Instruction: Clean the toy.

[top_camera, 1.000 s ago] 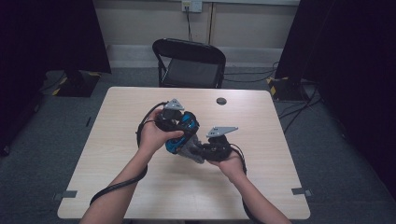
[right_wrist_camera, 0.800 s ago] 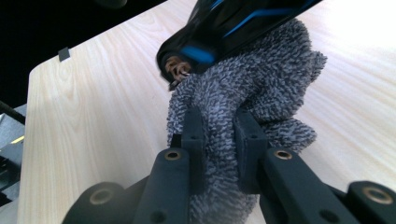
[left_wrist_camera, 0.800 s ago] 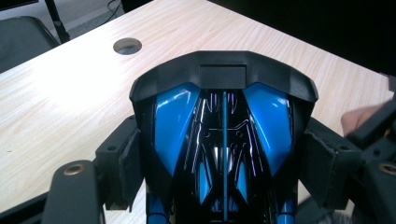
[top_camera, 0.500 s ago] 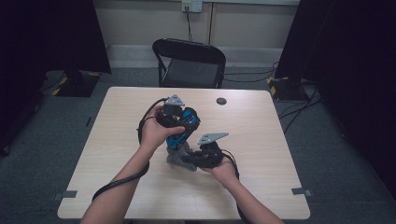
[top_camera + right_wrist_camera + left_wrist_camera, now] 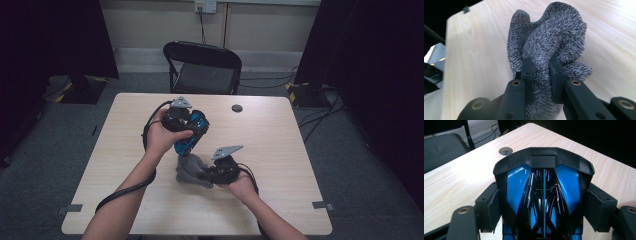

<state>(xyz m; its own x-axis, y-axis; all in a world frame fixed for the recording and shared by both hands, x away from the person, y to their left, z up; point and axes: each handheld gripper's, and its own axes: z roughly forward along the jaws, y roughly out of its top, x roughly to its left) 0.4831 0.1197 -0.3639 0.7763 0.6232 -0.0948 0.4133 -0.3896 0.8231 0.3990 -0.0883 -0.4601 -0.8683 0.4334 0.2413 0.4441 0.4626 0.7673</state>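
Observation:
My left gripper (image 5: 190, 131) is held above the middle of the wooden table (image 5: 280, 145), shut on a glossy blue and black toy car (image 5: 186, 144). In the left gripper view its pads (image 5: 491, 207) press on both sides of the car (image 5: 519, 182), whose black spoiler points away. My right gripper (image 5: 204, 172) sits lower and nearer to the person, shut on a bunched grey microfibre cloth (image 5: 188, 171). In the right gripper view the cloth (image 5: 549, 35) bulges out beyond the pinching fingers (image 5: 527, 72). The cloth hangs just under the car's lower end; I cannot tell whether they touch.
A black folding chair (image 5: 202, 70) stands behind the table's far edge. A round cable hole (image 5: 237, 108) sits near the far edge, also visible as the hole (image 5: 505, 151) past the car. Cables trail from both grippers across the table's near half.
The right gripper with the cloth has shifted a little towards the near left, from beside the car to just below it. The left gripper and car have barely moved.

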